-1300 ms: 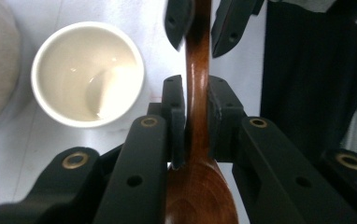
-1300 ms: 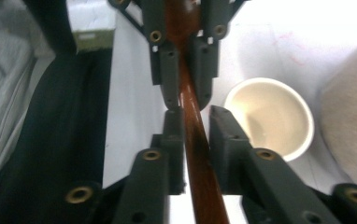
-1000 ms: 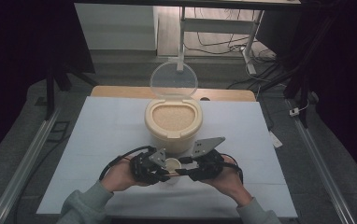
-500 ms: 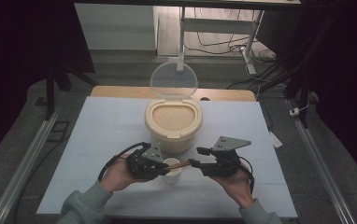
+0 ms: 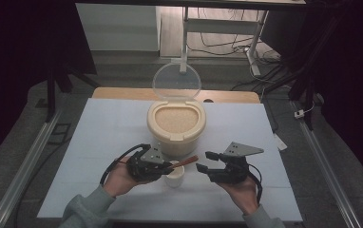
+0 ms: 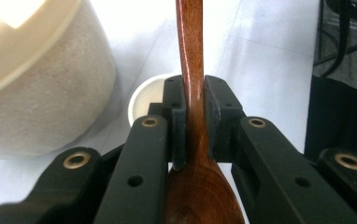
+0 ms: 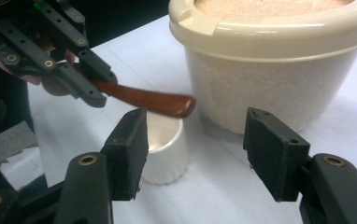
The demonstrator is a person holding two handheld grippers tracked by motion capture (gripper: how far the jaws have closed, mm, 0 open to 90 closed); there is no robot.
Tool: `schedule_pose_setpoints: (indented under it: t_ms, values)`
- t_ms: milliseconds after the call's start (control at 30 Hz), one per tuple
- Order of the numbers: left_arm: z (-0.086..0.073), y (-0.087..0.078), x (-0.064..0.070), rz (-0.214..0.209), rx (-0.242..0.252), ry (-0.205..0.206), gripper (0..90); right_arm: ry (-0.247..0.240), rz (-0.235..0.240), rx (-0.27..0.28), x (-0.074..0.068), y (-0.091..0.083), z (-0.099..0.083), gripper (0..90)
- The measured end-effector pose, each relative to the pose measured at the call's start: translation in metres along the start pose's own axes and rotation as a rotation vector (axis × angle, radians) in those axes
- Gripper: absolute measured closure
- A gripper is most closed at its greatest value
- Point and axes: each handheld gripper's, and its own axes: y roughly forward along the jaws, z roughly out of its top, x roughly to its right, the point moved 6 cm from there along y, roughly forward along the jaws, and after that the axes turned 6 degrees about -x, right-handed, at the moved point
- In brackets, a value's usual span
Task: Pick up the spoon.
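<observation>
Left gripper (image 5: 166, 167) clamped on brown wooden spoon (image 7: 144, 99), handle jutting over small white ribbed cup (image 7: 165, 149) | right gripper (image 5: 208, 161) wide open, empty, just beside cup | cream lidded-open tub of grain (image 5: 176, 122) behind; scooping apparently not begun; cup's contents not visible
</observation>
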Motion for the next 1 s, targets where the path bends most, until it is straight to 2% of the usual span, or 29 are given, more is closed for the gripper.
schedule_pose_setpoints:
  t_ms: [267,633,833,1000]
  values:
    - [0.002,-0.001,0.000,0.027,0.036,-0.010,78.7,0.019,0.015,0.003,-0.003,0.004,-0.001,38.5]
    - [0.005,0.001,0.004,0.032,0.054,-0.005,78.8,0.032,0.018,0.010,-0.008,0.010,0.000,37.9]
    - [0.006,0.004,0.005,0.033,0.054,0.000,78.8,0.056,0.031,0.009,-0.010,0.015,-0.001,38.0]
    - [0.008,0.007,0.010,0.034,0.055,0.015,78.8,0.111,0.067,0.042,-0.013,0.017,0.003,40.9]
